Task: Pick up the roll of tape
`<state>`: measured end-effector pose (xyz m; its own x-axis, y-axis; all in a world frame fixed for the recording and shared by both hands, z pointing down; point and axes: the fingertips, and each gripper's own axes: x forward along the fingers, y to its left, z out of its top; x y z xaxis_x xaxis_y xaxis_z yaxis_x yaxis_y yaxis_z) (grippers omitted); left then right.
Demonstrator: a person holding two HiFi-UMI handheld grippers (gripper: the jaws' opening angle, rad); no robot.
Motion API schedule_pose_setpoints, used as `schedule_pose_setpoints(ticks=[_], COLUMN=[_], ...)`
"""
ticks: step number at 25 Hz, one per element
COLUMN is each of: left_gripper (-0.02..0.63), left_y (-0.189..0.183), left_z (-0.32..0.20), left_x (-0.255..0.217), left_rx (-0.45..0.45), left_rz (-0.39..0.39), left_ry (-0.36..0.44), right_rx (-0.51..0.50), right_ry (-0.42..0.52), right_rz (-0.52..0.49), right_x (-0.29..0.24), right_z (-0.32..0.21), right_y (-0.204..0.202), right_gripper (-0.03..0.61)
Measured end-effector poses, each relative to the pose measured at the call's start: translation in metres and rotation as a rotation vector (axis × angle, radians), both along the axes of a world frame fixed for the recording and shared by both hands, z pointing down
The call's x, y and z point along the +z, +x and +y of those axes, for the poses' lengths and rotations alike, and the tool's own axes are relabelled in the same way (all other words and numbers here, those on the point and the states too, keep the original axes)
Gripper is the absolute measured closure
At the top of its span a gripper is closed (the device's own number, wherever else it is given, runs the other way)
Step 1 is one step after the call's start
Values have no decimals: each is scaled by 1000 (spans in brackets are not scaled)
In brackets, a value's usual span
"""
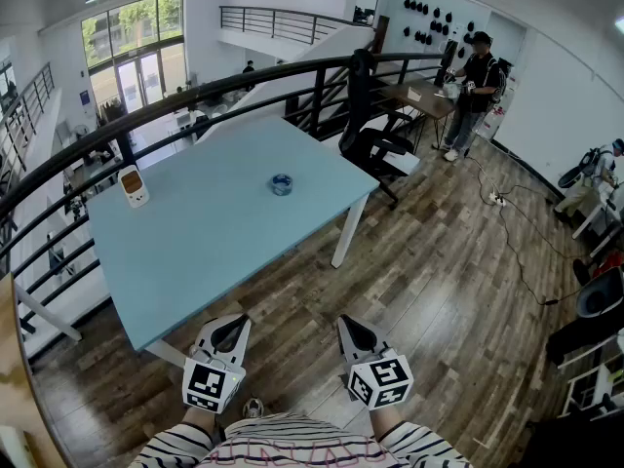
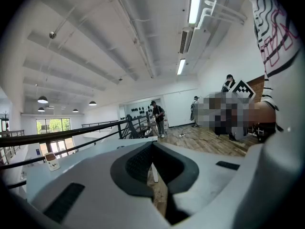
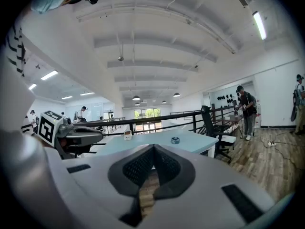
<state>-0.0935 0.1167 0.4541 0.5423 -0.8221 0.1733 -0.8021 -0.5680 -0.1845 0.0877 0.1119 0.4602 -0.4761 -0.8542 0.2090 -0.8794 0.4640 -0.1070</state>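
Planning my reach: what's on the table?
The table bears the tape toward its right side and a small white device near its far left corner. Nothing covers them.

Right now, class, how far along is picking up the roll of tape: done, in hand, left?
Done: nothing; the roll of tape lies untouched on the blue table. In hand: nothing; left gripper and right gripper are shut, empty, short of the table's near edge. Left: reach, open, grasp, lift.

Left gripper (image 1: 232, 330) and right gripper (image 1: 351, 330) held side by side — both closed, seemingly empty.
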Motion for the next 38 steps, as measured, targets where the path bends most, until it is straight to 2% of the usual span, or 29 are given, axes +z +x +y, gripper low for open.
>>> schedule_pose_setpoints(ticks=[11,18,19,21,22,23,24,31,38], left_gripper=[588,583,574,456,437,437,434,414,414], left_y=[30,37,38,43,45,48,50,58,44], left_z=[14,29,30,30,29,27,24,-19,-86], left_x=[0,8,10,15,16,17,18,29,26], left_rx=[-34,-48,-47,-39,-33,-26,-19,25,56], left_rz=[13,37,38,38,39,39,41,53,55], left_ry=[18,-6,-14,-38,-47,-51,-53,-72,-68], right_rx=[-58,-39,-37,-41,-45,-47,-46,-11,23], right_ry=[1,-3,-4,-15,-21,-27,-30,-44,-69], right_rz=[-38,-90,-98,-110,-116,-121,-123,-105,-104], right_x=[1,6,7,11,13,14,15,21,24], right_z=[6,8,8,9,9,8,6,-29,-84], right_y=[21,37,39,41,42,42,42,46,33], right_gripper=[551,546,546,538,507,430,392,391,391])
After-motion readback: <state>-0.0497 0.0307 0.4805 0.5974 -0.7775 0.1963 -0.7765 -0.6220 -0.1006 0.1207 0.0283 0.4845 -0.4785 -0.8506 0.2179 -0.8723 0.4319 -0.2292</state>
